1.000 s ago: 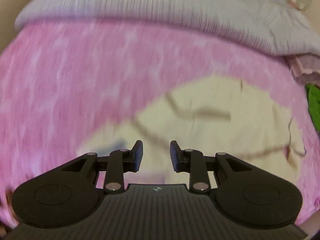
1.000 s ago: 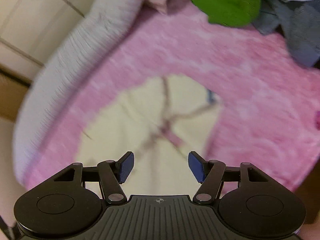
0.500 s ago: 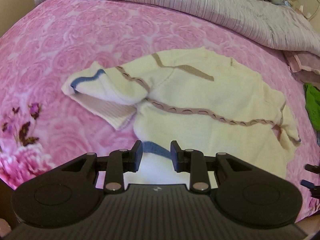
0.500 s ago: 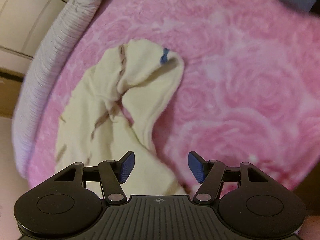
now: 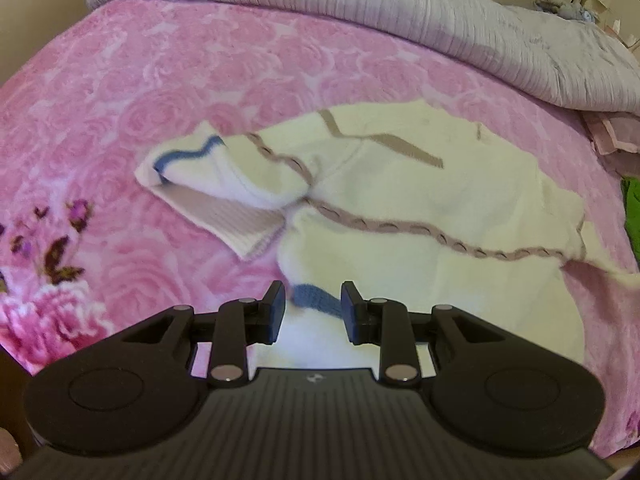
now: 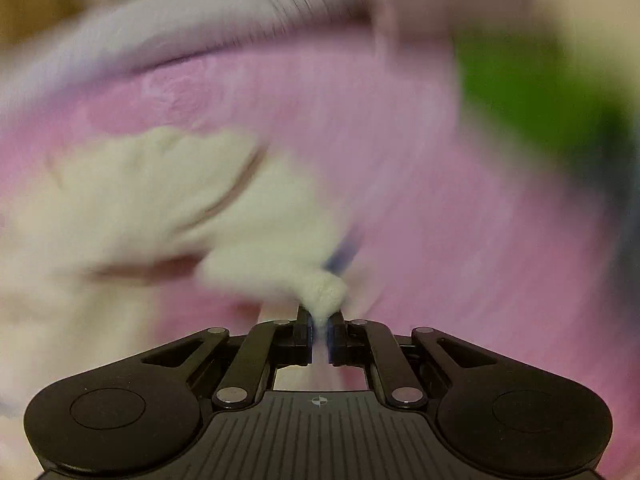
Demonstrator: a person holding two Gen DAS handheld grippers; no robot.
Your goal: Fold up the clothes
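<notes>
A cream sweater (image 5: pixel 420 200) with brown trim and blue stripes lies spread on the pink rose blanket (image 5: pixel 200 80). One sleeve (image 5: pixel 224 184) is folded across its left side. My left gripper (image 5: pixel 313 300) hovers over the sweater's near edge. Its jaws are open, and the blue hem band (image 5: pixel 316 304) lies in the gap without being pinched. In the blurred right wrist view my right gripper (image 6: pixel 319 316) is shut on a bunched tip of the cream sweater (image 6: pixel 324 290), beside a blue stripe. The rest of the sweater trails off to the left.
A grey ribbed duvet (image 5: pixel 400 20) runs along the far side of the bed. A green garment (image 5: pixel 632 208) and a pale pink one (image 5: pixel 612 132) lie at the right edge. The right wrist view shows the green garment (image 6: pixel 520 92) at upper right.
My right gripper has closed on an edge of the sweater, and its view has swung and blurred. The left gripper settled over the blue hem, its jaws unchanged.
</notes>
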